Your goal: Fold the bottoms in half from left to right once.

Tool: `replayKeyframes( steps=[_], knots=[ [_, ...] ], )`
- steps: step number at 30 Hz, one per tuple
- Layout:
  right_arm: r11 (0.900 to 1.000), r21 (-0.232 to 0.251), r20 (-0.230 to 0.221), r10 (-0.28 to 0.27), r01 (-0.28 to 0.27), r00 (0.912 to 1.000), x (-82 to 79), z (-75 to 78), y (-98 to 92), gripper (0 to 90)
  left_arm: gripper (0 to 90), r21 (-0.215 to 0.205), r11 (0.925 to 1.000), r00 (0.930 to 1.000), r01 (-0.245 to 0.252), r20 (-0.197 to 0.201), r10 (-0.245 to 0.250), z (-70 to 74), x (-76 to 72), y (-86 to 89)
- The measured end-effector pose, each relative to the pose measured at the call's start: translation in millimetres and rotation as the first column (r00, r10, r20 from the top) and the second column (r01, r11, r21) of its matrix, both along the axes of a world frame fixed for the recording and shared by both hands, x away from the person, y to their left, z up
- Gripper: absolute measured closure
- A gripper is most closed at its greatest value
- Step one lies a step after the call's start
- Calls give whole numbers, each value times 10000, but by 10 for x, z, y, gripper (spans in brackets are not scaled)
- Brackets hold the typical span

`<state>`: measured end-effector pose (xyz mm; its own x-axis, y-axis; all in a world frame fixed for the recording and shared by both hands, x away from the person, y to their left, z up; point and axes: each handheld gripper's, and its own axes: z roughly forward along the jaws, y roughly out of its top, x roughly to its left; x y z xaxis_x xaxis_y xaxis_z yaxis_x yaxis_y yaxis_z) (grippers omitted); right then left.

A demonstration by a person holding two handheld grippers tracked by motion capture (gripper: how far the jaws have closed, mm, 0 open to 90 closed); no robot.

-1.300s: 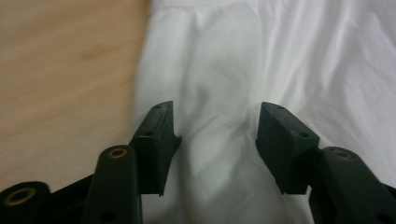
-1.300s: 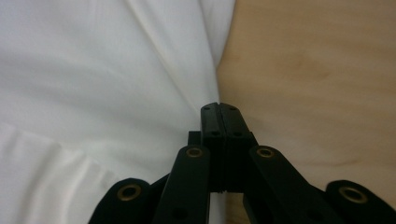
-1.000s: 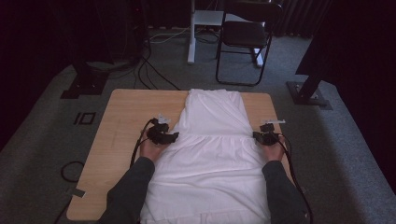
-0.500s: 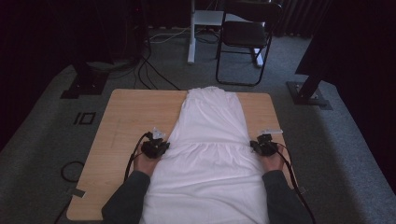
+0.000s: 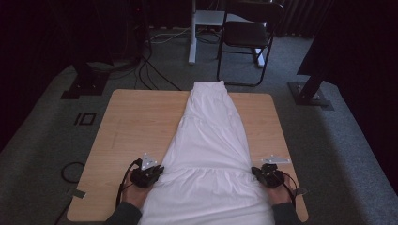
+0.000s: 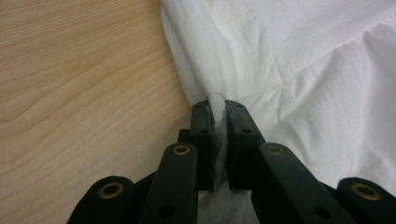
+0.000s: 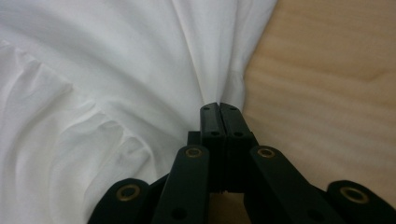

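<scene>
White garment (image 5: 210, 154) is clamped at its left edge by the left tool (image 5: 149, 172), whose jaws have just been closing on a pinched fold, and at its right edge by the right tool (image 5: 268, 174). It is spread lengthwise along the wooden bench (image 5: 136, 122), between the 2 tools.

A light wooden table (image 5: 136, 122) with rounded corners stands on grey carpet (image 5: 356, 154). Beyond its far edge sits a black folding chair (image 5: 246, 40), beside a white post (image 5: 192, 33) carrying a pale shelf. Black cables (image 5: 155, 70) trail across the floor toward the table; another loops at its left side (image 5: 70, 171). Two dark stand bases (image 5: 87, 84) (image 5: 309, 93) flank the table — left and right. The room's far part lies in deep shadow — light falls mainly on the tabletop.
</scene>
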<state>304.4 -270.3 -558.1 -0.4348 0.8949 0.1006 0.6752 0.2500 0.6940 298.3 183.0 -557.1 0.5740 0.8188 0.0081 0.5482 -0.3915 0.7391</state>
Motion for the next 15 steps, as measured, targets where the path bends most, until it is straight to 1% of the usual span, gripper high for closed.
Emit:
replayKeyframes(
  steps=[1, 2, 3, 4, 5, 6, 8, 10, 11, 13, 14, 15],
  knots=[
    [9999, 113, -147, 74, -73, 9999, -13, 7, -8, 834, 829, -13, 10000, 10000, -4, 36, 4, -4, -1, 1],
    [9996, 210, -159, 181, -178, 9997, -9, 19, -20, 746, 824, -42, 10000, 10000, -35, -3, 35, -3, 6, 2],
    [9993, 322, 6, 205, -205, 9998, 4, 43, -31, 642, 816, -50, 10000, 10000, -50, -14, 50, -3, 13, 3],
    [9989, 430, 191, 167, -175, 9997, 28, 81, -54, 590, 812, -55, 10000, 10000, -45, 11, 45, -6, 17, 5],
    [9981, 606, 384, 82, -105, 9992, 61, 134, -75, 562, 811, -55, 10000, 10000, -31, 52, 32, -9, 17, 4],
    [9969, 771, 583, 125, -169, 9982, 104, 199, -90, 550, 811, -37, 10000, 10000, -14, 86, 14, -11, 17, 2],
    [9961, 777, 1026, 327, -408, 9942, 231, 328, -87, 562, 804, -102, 9999, 9999, -41, 103, 42, -16, 25, 2],
    [9948, 749, 1174, 595, -686, 9913, 416, 412, -51, 662, 801, -175, 9998, 10000, -45, 85, 46, -19, 33, 6],
    [9932, 830, 1173, 710, -810, 9906, 526, 431, -20, 680, 799, -191, 9998, 10000, -49, 80, 50, -20, 33, 8],
    [9923, 869, 1022, 794, -884, 9916, 763, 428, 66, 684, 797, -205, 9998, 9999, -65, 89, 67, -22, 29, 7],
    [9914, 916, 922, 846, -931, 9921, 881, 411, 117, 659, 796, -219, 9997, 9999, -70, 92, 72, -23, 28, 9],
    [9917, 849, 818, 892, -961, 9927, 1002, 388, 168, 629, 793, -248, 9997, 9999, -73, 106, 76, -25, 29, 13]
  ],
)
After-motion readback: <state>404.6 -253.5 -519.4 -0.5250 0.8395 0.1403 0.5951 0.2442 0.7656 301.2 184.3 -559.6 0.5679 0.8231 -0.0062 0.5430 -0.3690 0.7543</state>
